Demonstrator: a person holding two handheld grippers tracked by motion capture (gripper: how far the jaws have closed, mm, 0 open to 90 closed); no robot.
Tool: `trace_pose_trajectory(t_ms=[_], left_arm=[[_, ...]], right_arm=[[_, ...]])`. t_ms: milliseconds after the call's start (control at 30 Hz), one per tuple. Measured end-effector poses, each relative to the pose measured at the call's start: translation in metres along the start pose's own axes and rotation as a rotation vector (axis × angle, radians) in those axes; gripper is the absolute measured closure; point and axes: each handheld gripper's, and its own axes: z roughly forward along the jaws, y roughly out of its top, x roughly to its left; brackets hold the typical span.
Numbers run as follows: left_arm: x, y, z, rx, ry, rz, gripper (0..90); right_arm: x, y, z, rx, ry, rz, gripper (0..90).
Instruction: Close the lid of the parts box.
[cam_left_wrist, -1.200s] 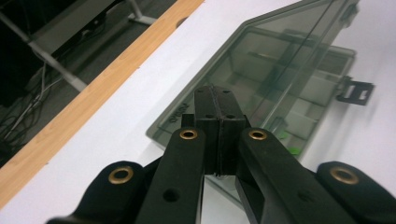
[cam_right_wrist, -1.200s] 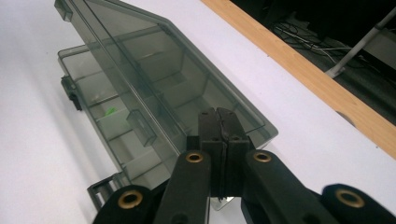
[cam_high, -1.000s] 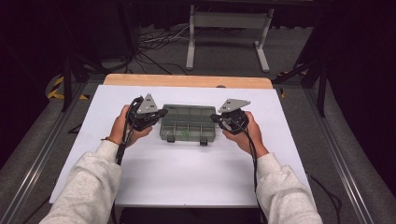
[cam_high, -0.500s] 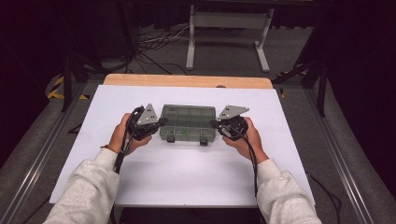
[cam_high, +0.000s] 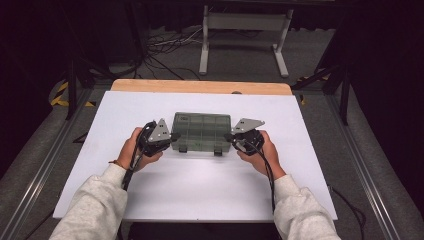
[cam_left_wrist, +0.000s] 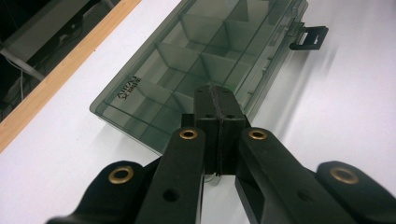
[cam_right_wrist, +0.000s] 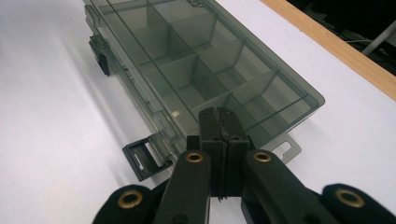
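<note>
The smoky clear compartment box (cam_high: 201, 131) lay flat near the middle of the white surface (cam_high: 150, 200), its long side parallel to the wooden far edge (cam_high: 200, 87), lid down. From above, you held your left gripper (cam_high: 170, 141) at the box's left end and your right gripper (cam_high: 231, 138) at its right end, each just beside the short wall; whether they touched it could not be told there. The left gripper view added what the high view missed: raised lettering on the lid's corner, the inner dividers (cam_left_wrist: 196, 56), and one black latch (cam_left_wrist: 309, 37) flipped open on the near side. The right gripper view showed another open latch (cam_right_wrist: 142, 160) and a hanging tab (cam_right_wrist: 289, 149) at that end. In both gripper views your jaws were pressed fully together, holding nothing.
</note>
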Motion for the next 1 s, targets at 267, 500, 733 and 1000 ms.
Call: trace_pose_trajectory(t_ms=[267, 500, 733, 1000], left_arm=[[-0.002, -0.005, 0.003, -0.005, -0.002, -0.006, 90.0], [-0.004, -0.008, 0.006, -0.008, -0.014, -0.01, 90.0], [-0.004, -0.01, 0.009, 0.0, -0.015, -0.011, 90.0], [-0.002, -0.015, 0.011, 0.005, -0.016, -0.026, 90.0]], right_arm=[[0.002, -0.005, 0.002, 0.0, -0.01, 0.0, 90.0], [0.003, -0.009, 0.005, -0.002, -0.011, 0.008, 90.0], [0.005, -0.012, 0.007, -0.006, -0.023, 0.002, 90.0], [0.007, -0.016, 0.008, -0.009, -0.03, 0.001, 90.0]])
